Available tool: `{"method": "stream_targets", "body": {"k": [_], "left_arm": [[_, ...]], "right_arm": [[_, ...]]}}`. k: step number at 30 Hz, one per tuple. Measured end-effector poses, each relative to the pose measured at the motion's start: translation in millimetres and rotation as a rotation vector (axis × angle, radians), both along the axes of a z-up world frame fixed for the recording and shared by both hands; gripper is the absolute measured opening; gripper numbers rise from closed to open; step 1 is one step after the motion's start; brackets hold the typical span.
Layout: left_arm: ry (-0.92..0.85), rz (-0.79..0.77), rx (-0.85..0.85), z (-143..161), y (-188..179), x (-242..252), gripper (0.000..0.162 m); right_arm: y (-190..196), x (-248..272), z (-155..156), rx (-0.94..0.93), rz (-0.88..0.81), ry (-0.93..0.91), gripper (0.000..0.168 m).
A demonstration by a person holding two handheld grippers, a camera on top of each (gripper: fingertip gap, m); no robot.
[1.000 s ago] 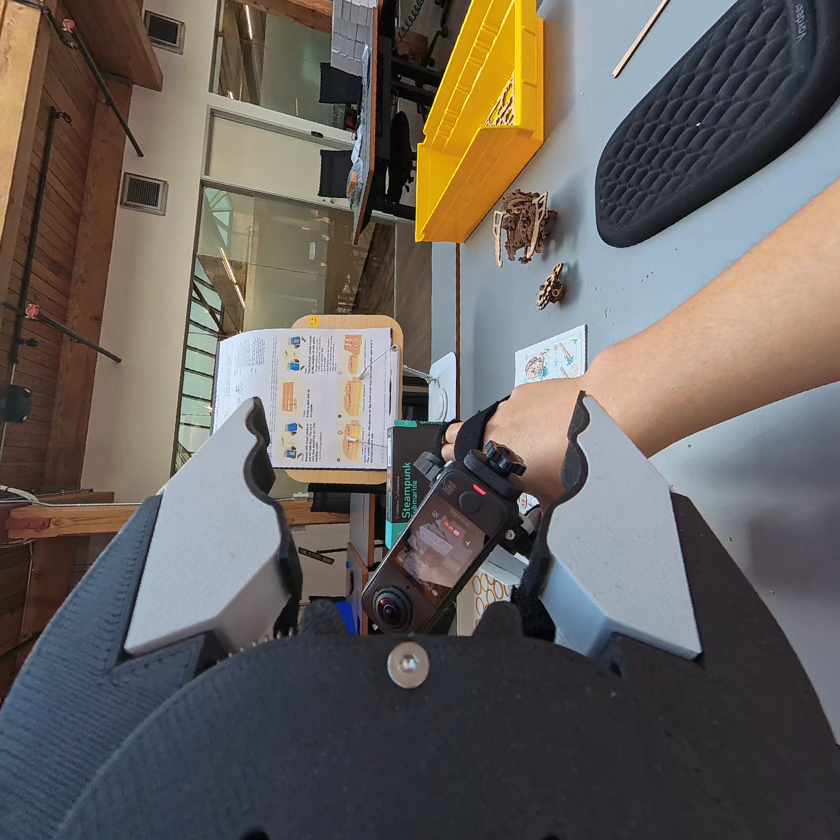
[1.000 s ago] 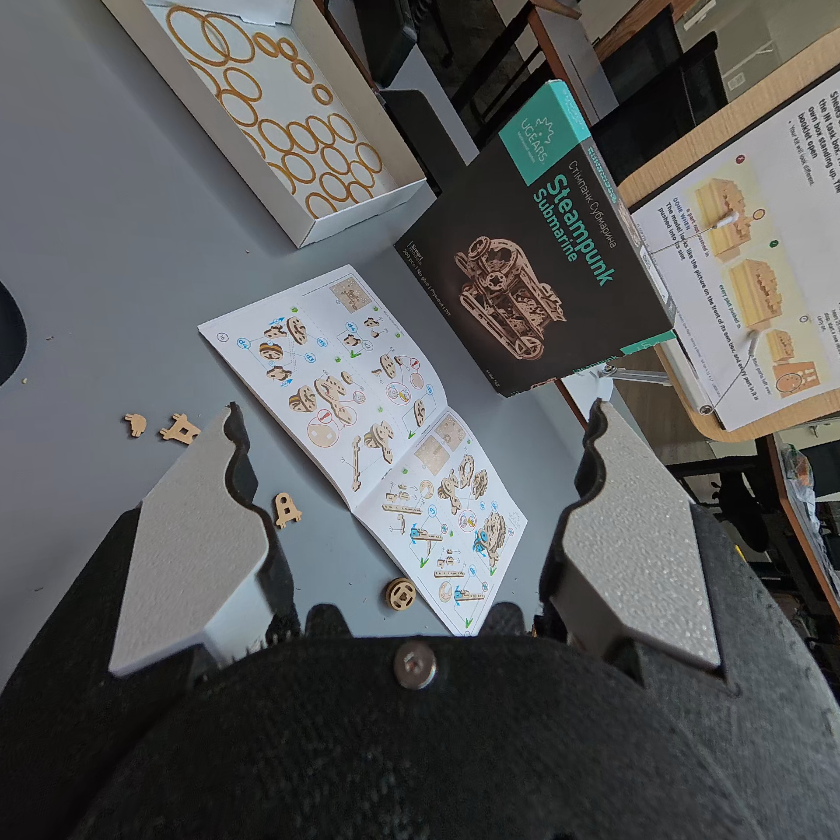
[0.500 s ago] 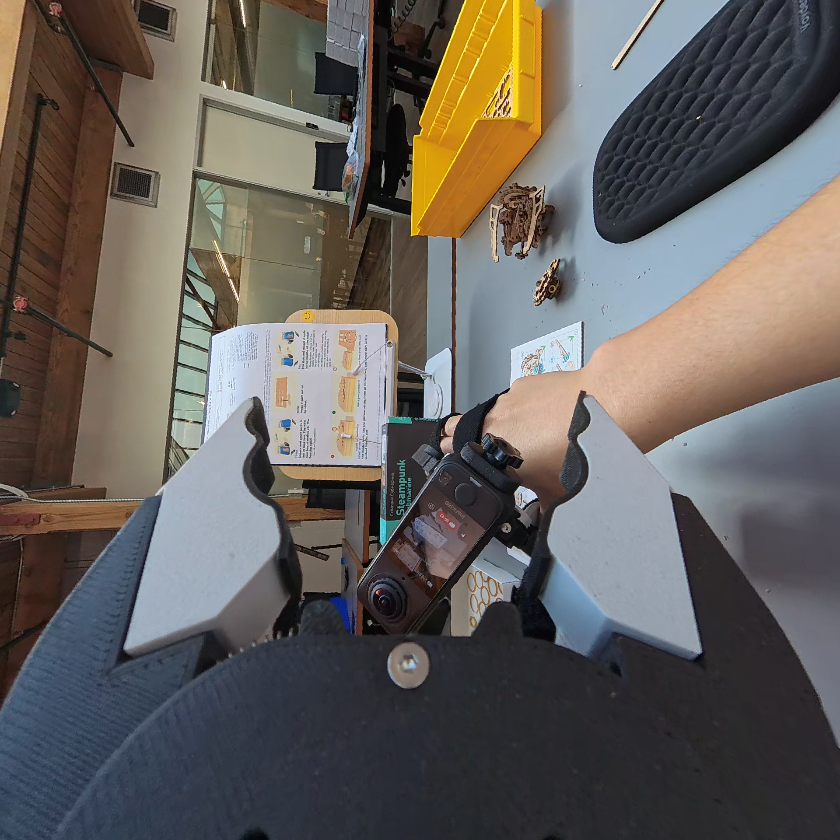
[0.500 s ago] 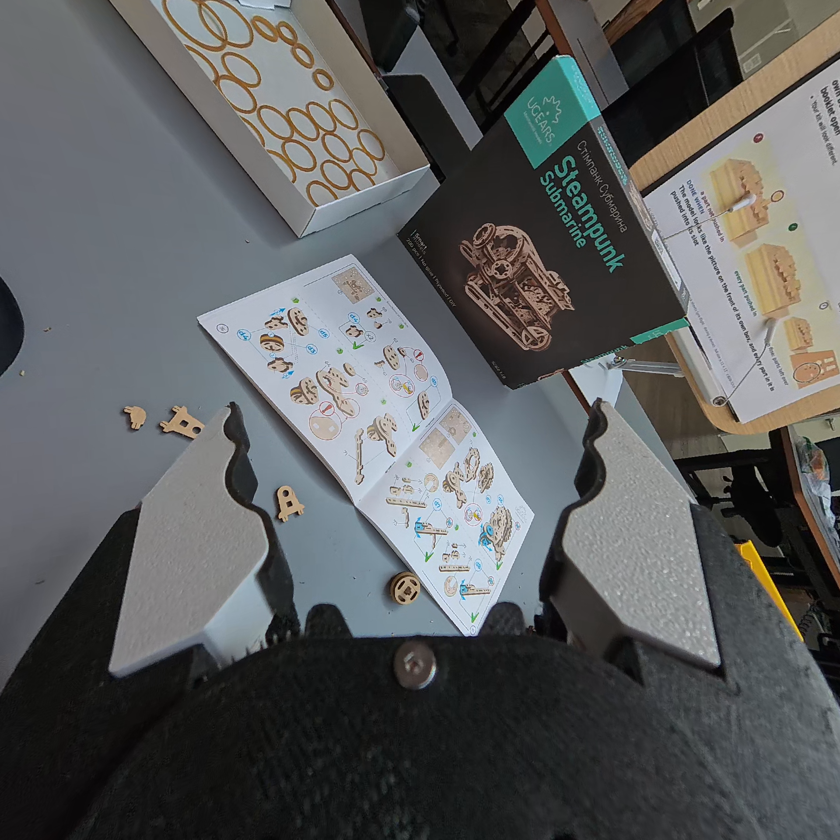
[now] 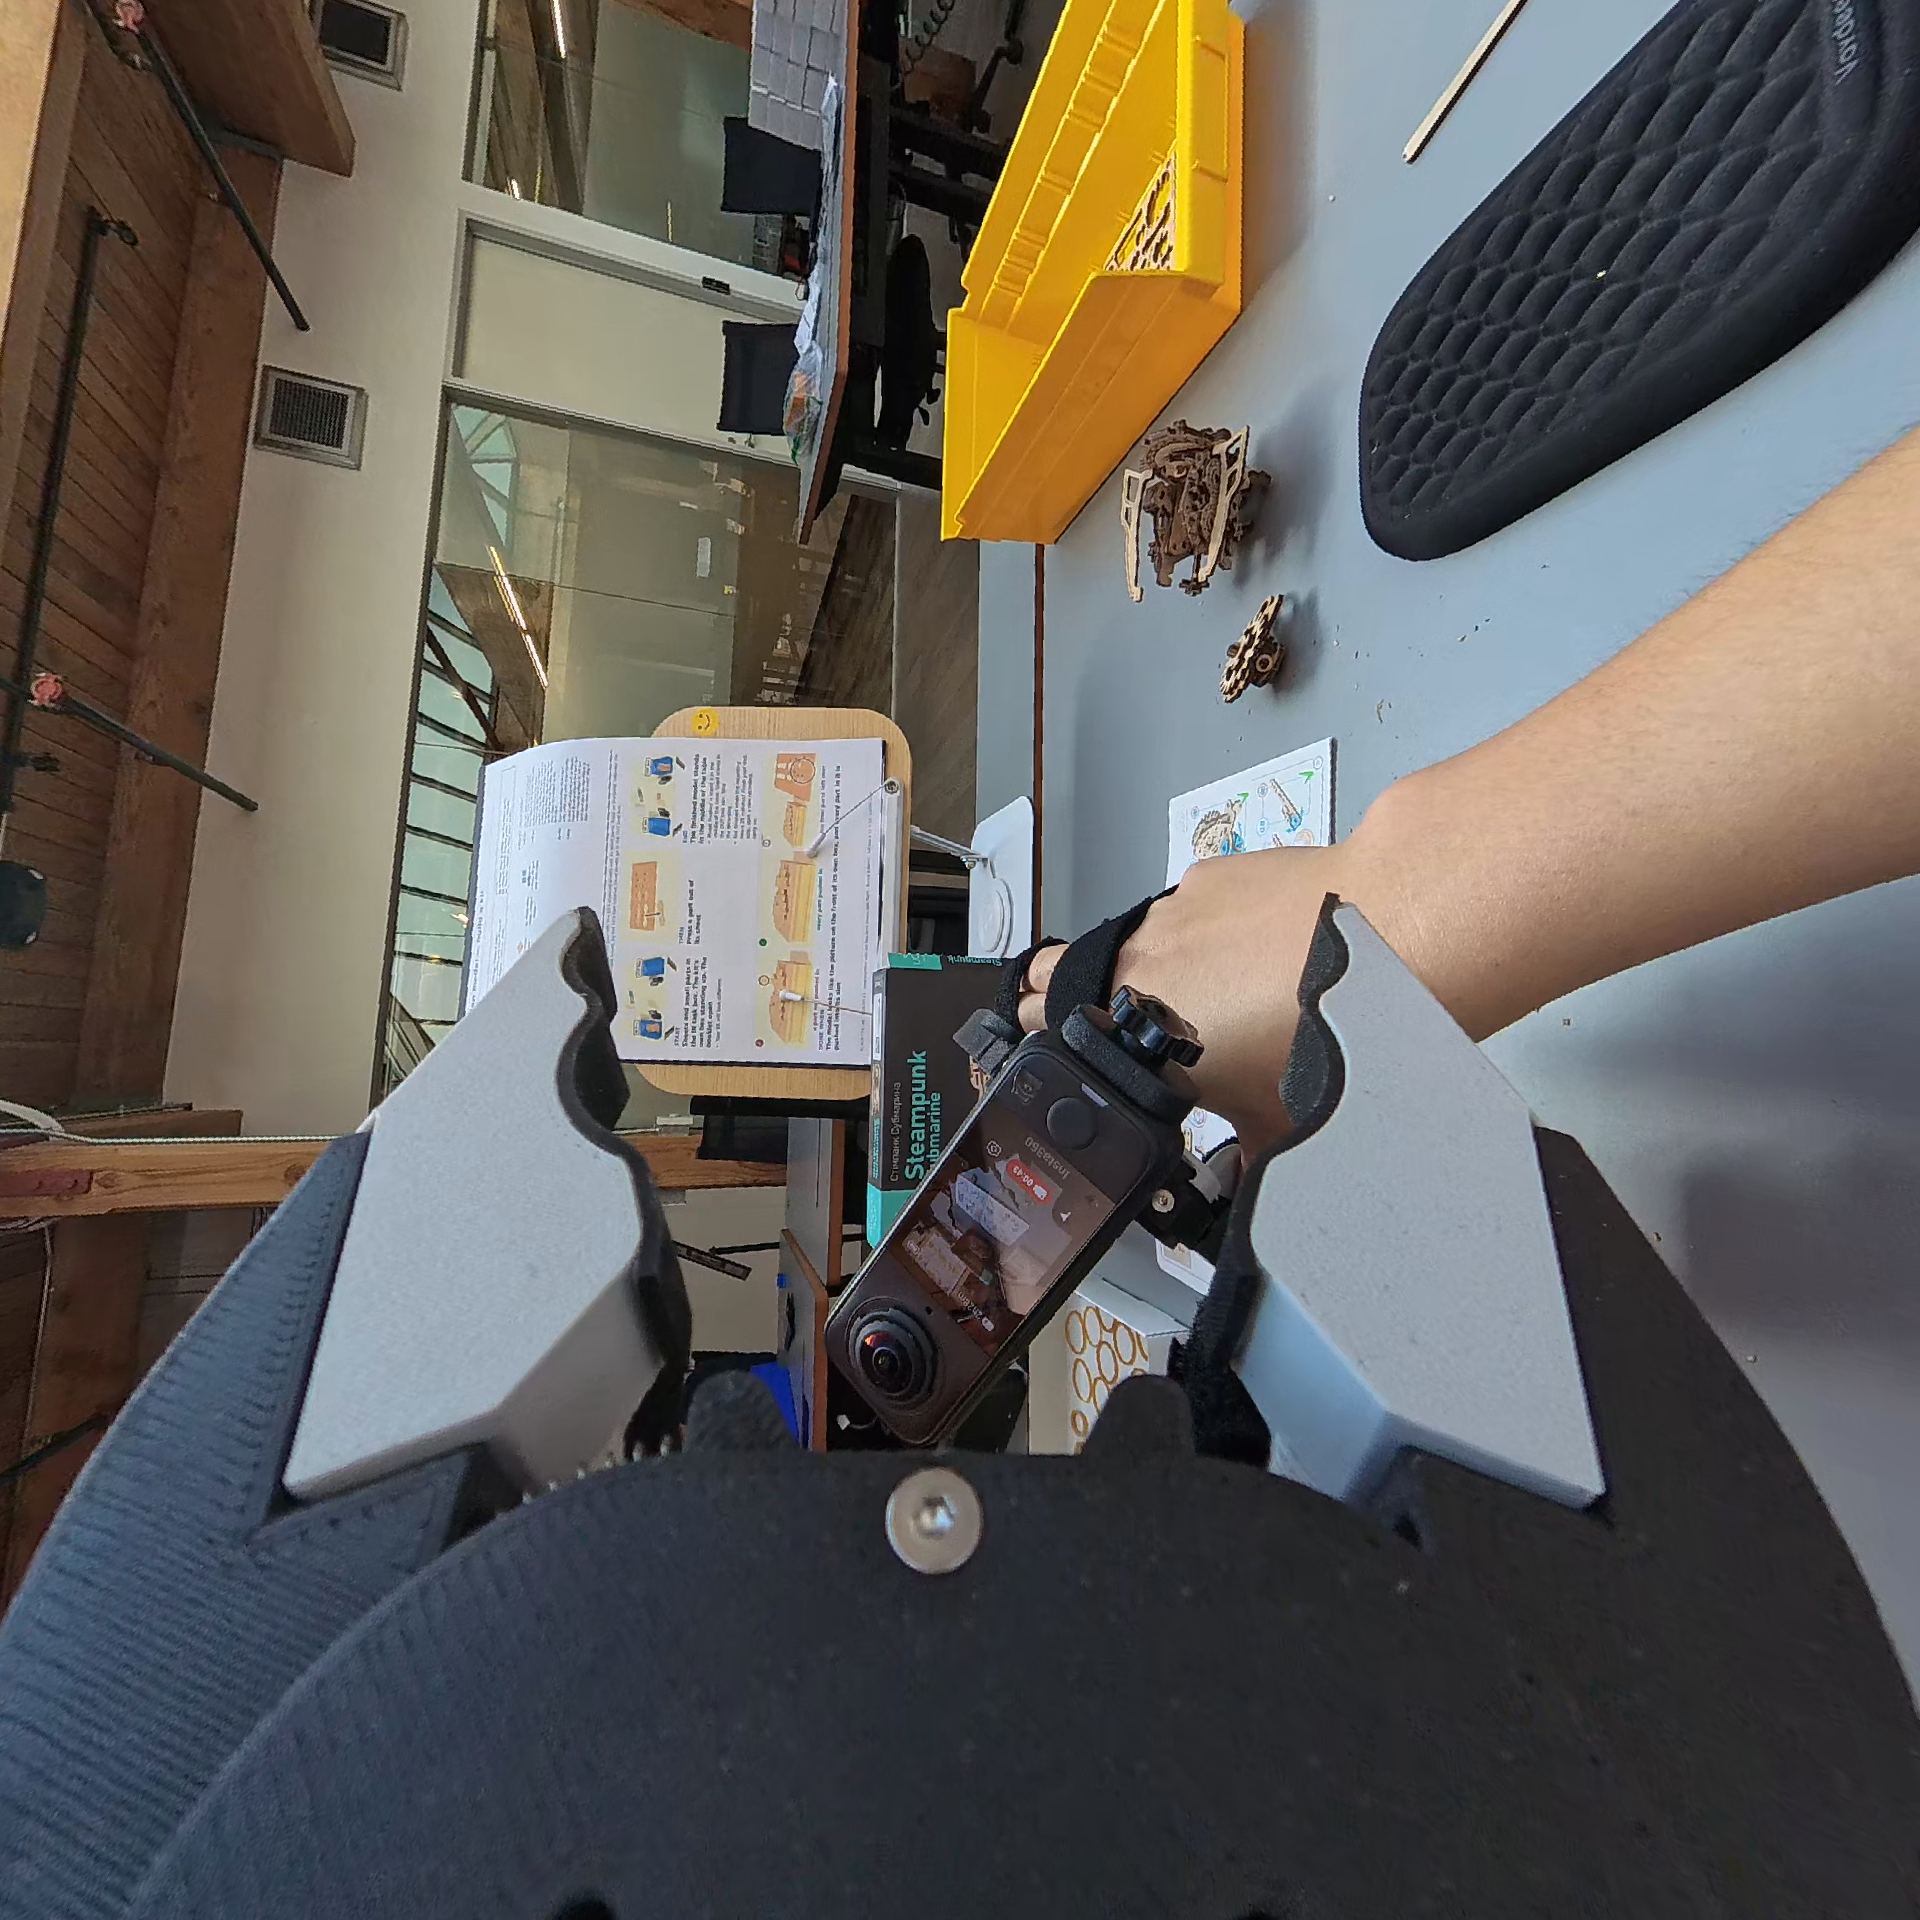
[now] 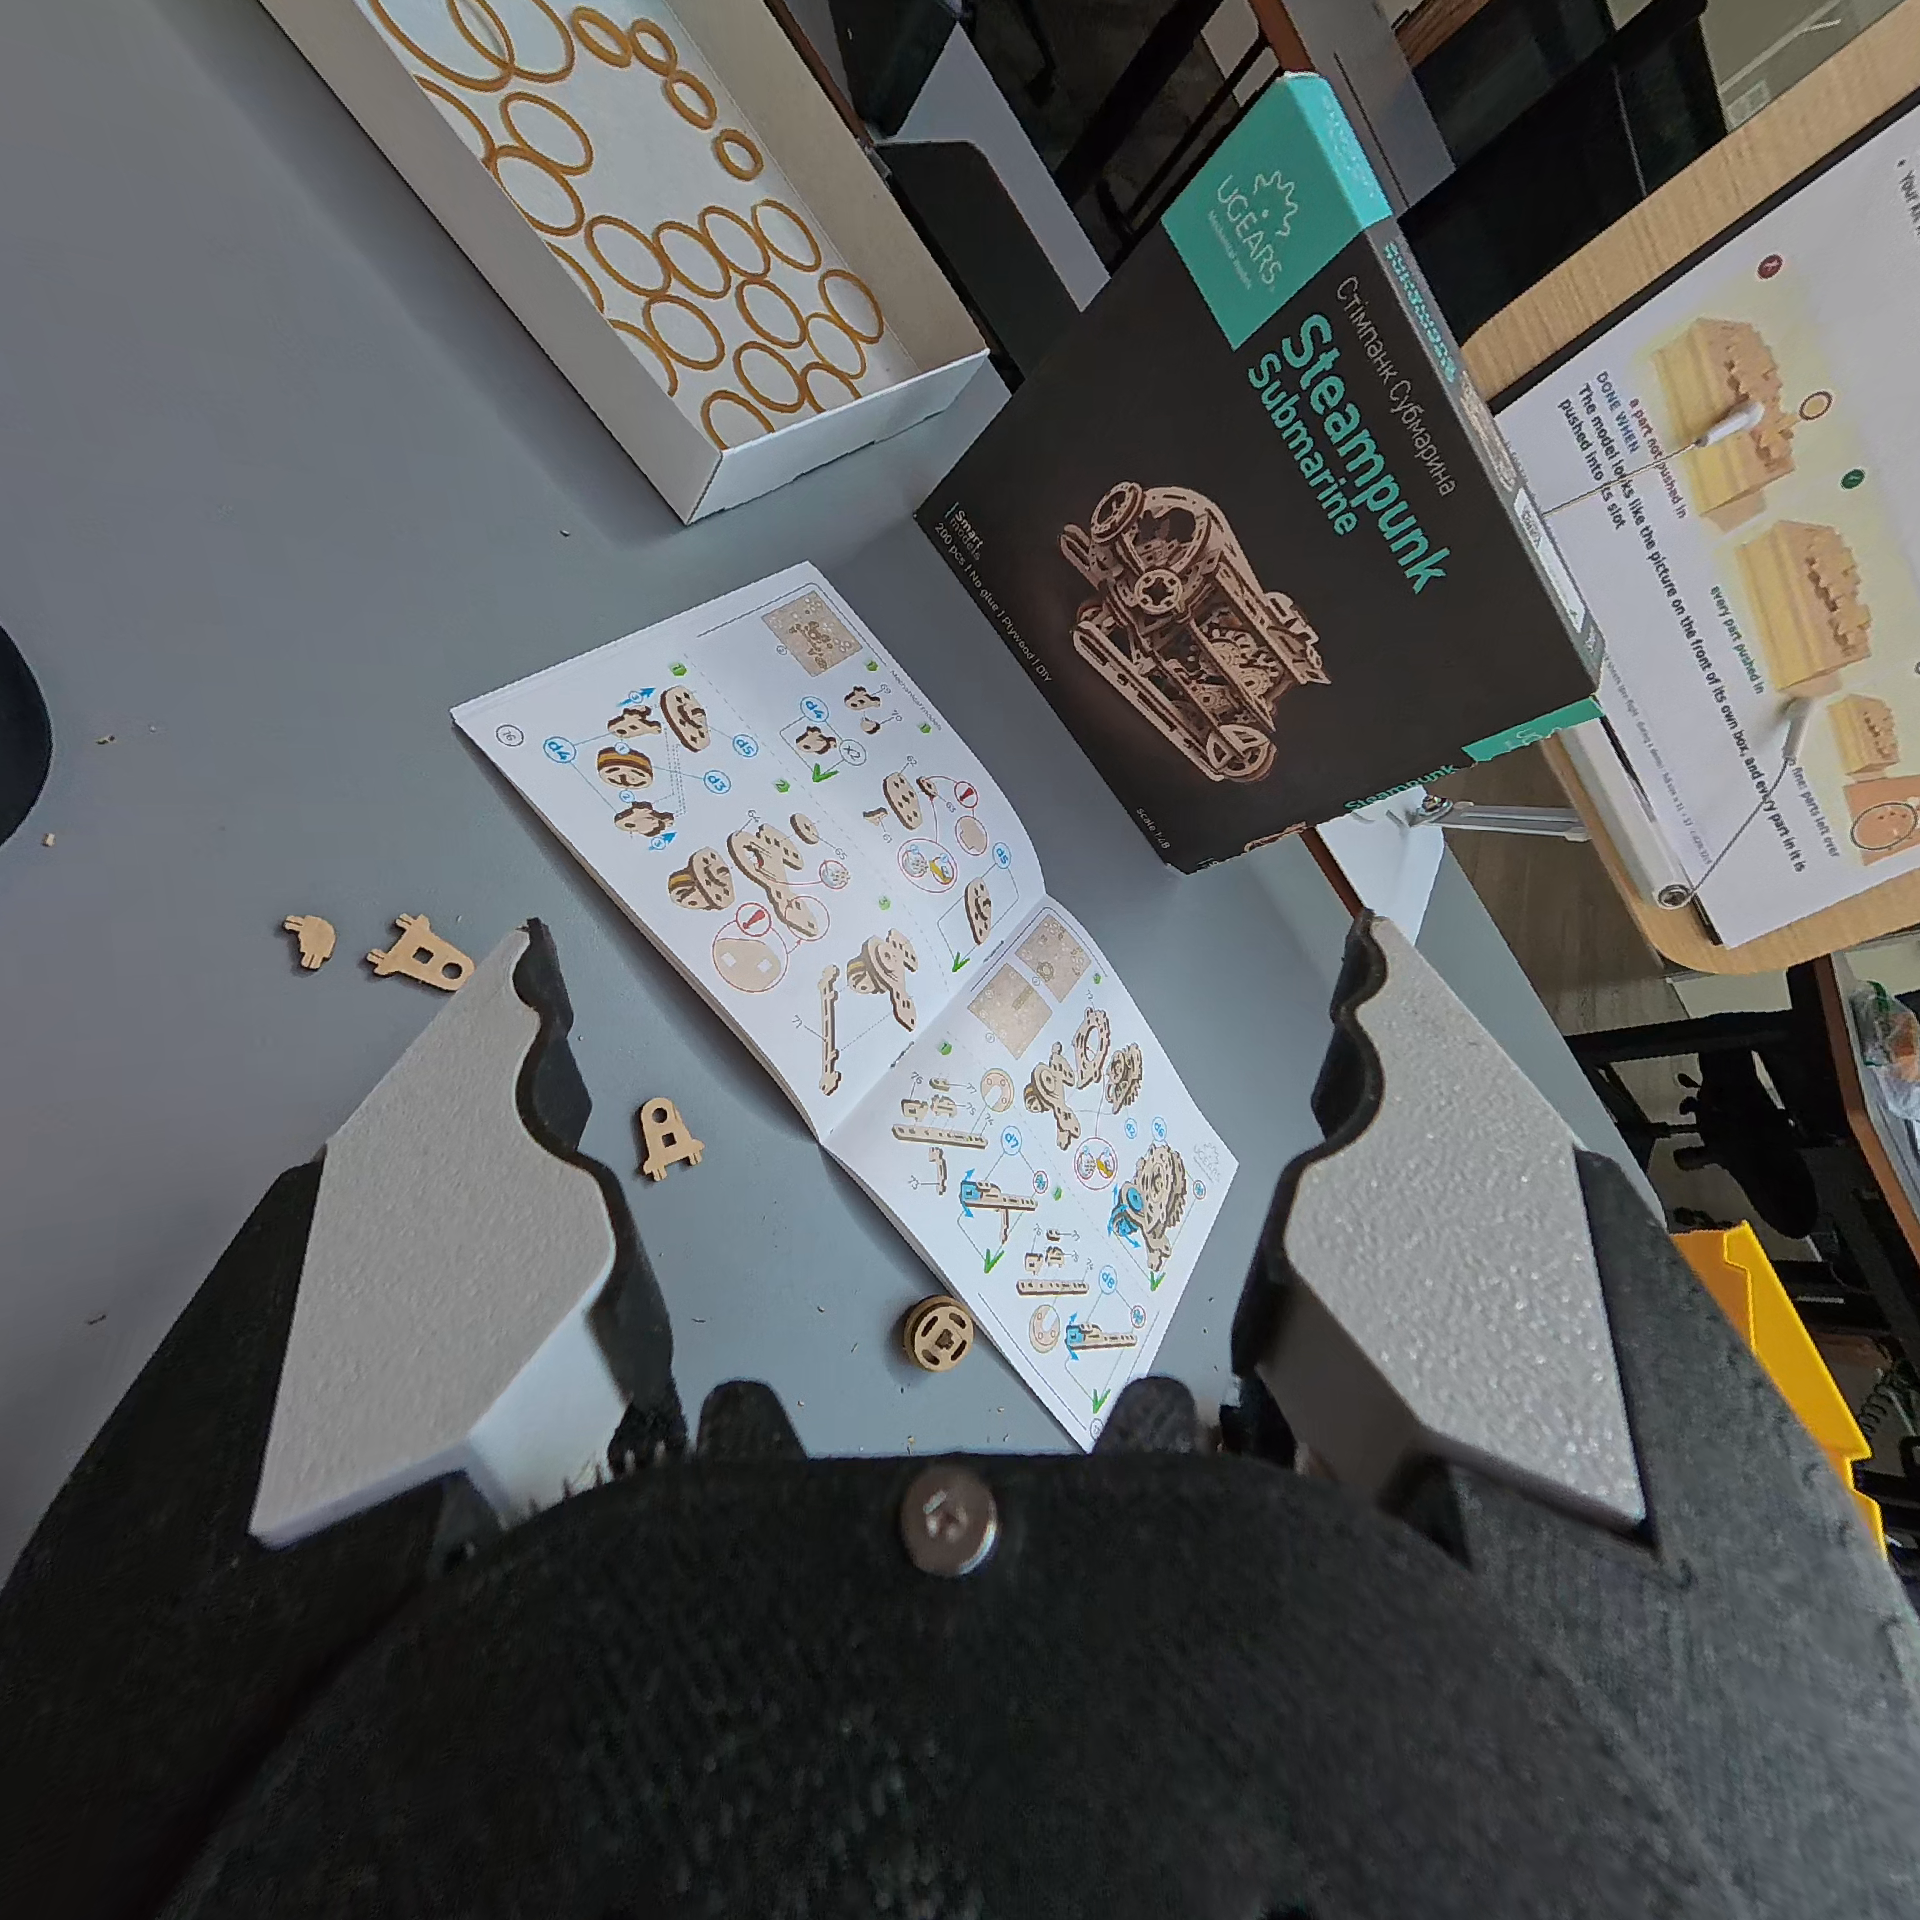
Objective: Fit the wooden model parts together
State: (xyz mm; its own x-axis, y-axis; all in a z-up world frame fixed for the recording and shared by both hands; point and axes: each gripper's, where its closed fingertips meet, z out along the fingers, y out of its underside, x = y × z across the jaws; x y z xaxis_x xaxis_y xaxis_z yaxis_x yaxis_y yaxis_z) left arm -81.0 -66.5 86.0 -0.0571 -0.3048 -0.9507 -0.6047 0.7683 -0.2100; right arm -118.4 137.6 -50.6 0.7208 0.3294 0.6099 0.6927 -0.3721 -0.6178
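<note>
Left wrist view: my left claw (image 5: 956,997) is spread wide, nothing between the fingers. Ahead of it a hand (image 5: 1195,977) grips a rig with a camera (image 5: 987,1236). Partly built wooden model (image 5: 1184,509) and a small gear cluster (image 5: 1252,649) lie well beyond on the grey table (image 5: 1714,1143), near the yellow bin (image 5: 1091,312)

Right wrist view: my right claw (image 6: 945,1013) is spread wide too, empty. Round wooden wheel (image 6: 937,1333) lies on the table between the fingers, close to the palm, just beside the open instruction booklet (image 6: 831,935). Flat tab piece (image 6: 665,1138) sits just inside the left finger; two more tab pieces (image 6: 416,951) lie outside it
</note>
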Motion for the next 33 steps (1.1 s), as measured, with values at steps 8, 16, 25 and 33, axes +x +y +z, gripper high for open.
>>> {"method": "stream_targets", "body": {"k": [8, 16, 25, 33], "left_arm": [[0.001, 0.001, 0.001, -0.7, 0.3, 0.2, 0.130], [0.002, 0.006, -0.005, -1.4, 2.1, 0.9, 0.130], [-0.001, 0.019, -0.020, -2.0, 5.4, 0.7, 0.130], [-0.077, 0.046, -0.133, 4.9, 21.9, 0.0, 0.127]], "right_arm": [[0.1, 1.6, -1.0, -0.002, -0.004, 0.008, 0.144], [0.5, 4.3, -2.9, -0.006, -0.016, 0.017, 0.142], [0.2, 9.0, -4.0, -0.010, -0.029, 0.021, 0.142], [-0.3, 18.9, -7.7, -0.038, -0.022, 0.106, 0.142]]}}
